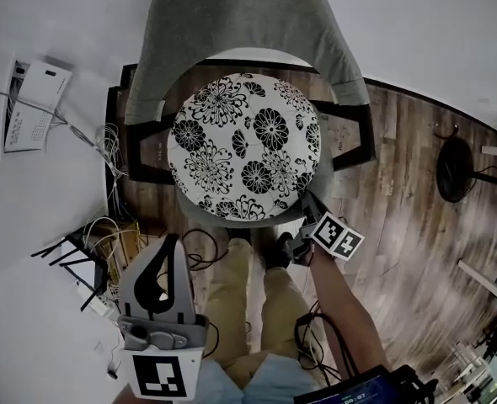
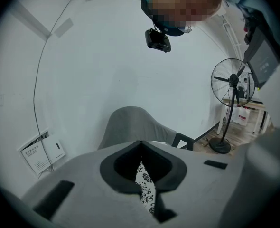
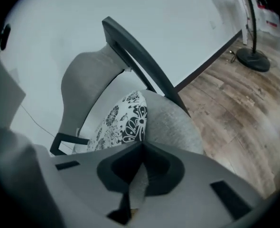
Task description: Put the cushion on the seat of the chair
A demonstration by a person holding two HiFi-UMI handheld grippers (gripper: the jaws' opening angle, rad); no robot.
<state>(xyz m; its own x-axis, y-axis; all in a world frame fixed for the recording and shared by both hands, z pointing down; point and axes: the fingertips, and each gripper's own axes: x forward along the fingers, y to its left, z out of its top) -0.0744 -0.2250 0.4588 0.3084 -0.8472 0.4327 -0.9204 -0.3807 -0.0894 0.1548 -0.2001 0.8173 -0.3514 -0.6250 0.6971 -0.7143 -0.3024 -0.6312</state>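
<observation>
Cushion (image 1: 244,146) lies centred on the chair's seat (image 1: 320,182), and with my right gripper (image 3: 141,151) closed empty near the seat's front edge and my left gripper (image 2: 140,145) closed too, a stray nudge could slide it off.

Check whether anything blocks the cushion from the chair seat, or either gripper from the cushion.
Nothing visible does. The cushion already lies flat on the seat. The left gripper and right gripper are both shut, empty and off the cushion, with nothing between them and it.
</observation>
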